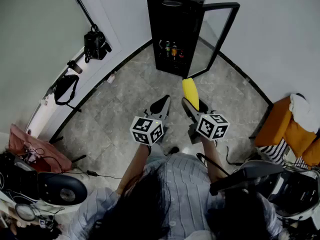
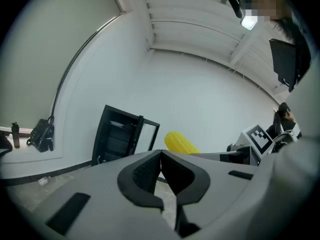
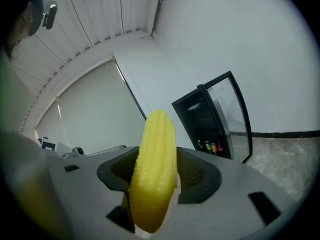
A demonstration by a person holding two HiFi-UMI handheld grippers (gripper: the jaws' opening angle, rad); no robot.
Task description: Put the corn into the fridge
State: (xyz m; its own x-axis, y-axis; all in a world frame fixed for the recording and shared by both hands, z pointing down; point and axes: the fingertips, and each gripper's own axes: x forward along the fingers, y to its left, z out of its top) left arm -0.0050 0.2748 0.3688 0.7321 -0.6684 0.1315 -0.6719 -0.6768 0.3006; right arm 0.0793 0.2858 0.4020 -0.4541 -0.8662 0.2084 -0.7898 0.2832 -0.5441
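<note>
right claw [image 3: 159, 173]: was clamped on the corn [image 3: 156, 149], cob sticking out past its tips
left claw [image 2: 161, 157]: was pinched together, empty
fridge [image 1: 175, 29]: sat ahead of both claws, door [image 1: 218, 34] open

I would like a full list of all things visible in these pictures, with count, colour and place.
fridge: one, black, by the far wall, door open
drinks: several, mixed colours, inside the fridge
corn: one, yellow, in the right gripper
bags: two, black, by the left wall
seat: one, orange, at the right
cloth: one, white, on the seat
left gripper: one, grey, jaws together, empty
right gripper: one, grey, shut on the corn
</note>
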